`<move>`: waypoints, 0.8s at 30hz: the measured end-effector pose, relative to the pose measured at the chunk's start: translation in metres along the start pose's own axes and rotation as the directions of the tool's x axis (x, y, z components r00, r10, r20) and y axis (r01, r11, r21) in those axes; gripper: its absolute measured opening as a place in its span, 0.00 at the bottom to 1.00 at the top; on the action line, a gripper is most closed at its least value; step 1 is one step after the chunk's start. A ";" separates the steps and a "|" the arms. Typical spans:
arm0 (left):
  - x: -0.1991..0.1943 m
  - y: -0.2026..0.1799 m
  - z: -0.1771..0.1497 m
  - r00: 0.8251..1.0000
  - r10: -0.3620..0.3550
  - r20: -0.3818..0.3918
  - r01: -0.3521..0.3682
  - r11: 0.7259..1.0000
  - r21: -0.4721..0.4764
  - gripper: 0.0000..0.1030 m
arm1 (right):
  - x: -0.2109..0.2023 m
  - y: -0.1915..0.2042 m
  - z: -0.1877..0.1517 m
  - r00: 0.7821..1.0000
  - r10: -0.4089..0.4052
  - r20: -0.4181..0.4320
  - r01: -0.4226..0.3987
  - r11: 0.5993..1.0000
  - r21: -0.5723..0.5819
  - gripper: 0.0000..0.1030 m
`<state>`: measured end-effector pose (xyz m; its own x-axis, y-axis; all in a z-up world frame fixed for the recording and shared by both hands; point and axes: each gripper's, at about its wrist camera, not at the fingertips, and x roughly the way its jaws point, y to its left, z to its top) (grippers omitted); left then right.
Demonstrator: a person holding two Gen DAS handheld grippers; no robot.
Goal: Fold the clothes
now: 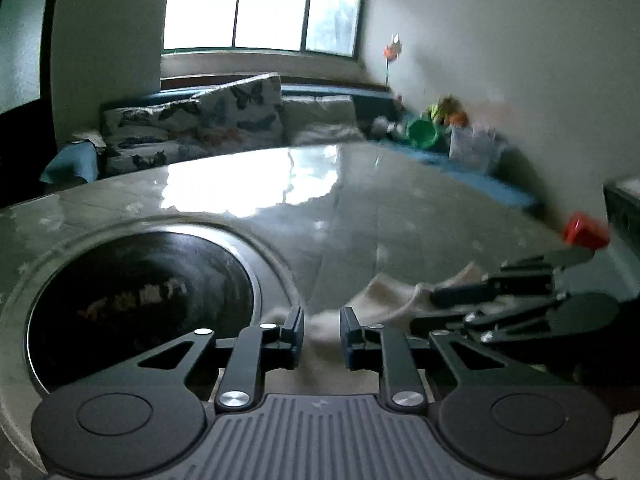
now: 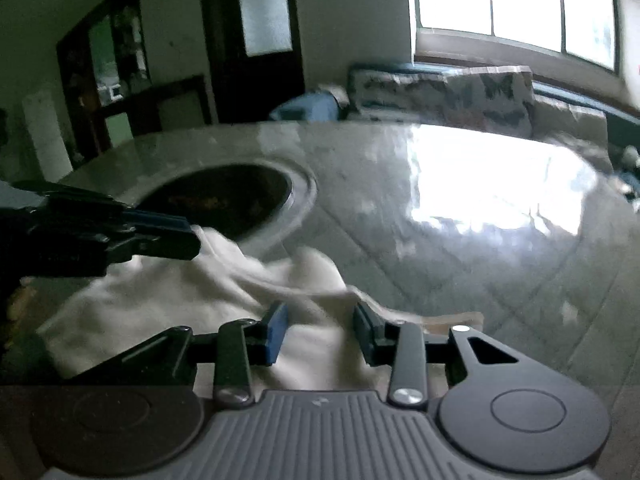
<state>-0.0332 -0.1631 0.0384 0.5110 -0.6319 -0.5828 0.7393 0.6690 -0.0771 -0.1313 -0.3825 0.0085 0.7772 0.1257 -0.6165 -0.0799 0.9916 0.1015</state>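
Soft, rumpled white garment [image 2: 224, 300] on glossy, perhaps marble table [image 2: 460, 264].

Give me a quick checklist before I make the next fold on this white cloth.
1. White cloth on the table: ok.
2. Cloth flat: not ok, it is bunched and creased.
3. Left tool over the cloth: ok; whether it grips, cannot tell.
4. Right tool gripping cloth: cannot tell; fabric lies between parted pads.
5. Cloth clear of the dark round inset: cannot tell.
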 end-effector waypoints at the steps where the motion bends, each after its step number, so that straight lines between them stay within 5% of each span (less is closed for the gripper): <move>1: 0.005 -0.003 -0.003 1.000 0.011 -0.020 -0.011 1.000 0.010 0.21 | -0.002 -0.001 0.000 1.000 -0.002 0.005 0.002 1.000 0.005 0.34; 24: -0.037 0.001 -0.031 0.997 0.073 -0.039 -0.074 0.997 -0.021 0.28 | -0.059 -0.023 -0.032 0.994 -0.090 0.068 0.088 0.996 0.027 0.35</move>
<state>-0.0648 -0.1274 0.0349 0.5463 -0.5653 -0.6180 0.6901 0.7220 -0.0504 -0.1949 -0.4120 0.0175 0.8218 0.0341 -0.5688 0.0056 0.9977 0.0679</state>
